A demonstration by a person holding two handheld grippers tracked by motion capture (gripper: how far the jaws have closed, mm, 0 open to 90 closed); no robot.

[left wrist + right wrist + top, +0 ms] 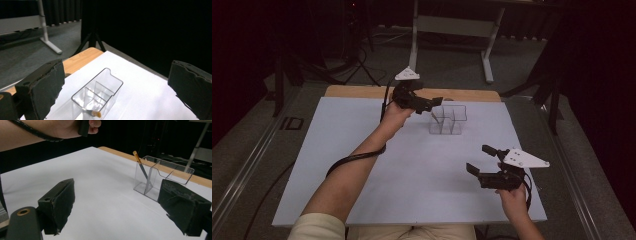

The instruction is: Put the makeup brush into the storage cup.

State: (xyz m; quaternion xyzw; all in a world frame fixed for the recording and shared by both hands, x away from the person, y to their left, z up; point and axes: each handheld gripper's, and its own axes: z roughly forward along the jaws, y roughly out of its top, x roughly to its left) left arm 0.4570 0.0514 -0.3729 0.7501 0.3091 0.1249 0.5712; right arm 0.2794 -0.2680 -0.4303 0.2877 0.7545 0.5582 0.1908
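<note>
Left tongs (pixel 436 102) wide above clear divided container (pixel 448 119) on white desk (pixel 412 165), right tongs (pixel 481 159) wide and empty, right gripper view revealing tan-tipped utensil (pixel 139 162) leaning inside

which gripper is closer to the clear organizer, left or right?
The left gripper: it hangs open right beside the clear organizer at the table's far side. The right gripper, also open, sits well back near the person.
</note>
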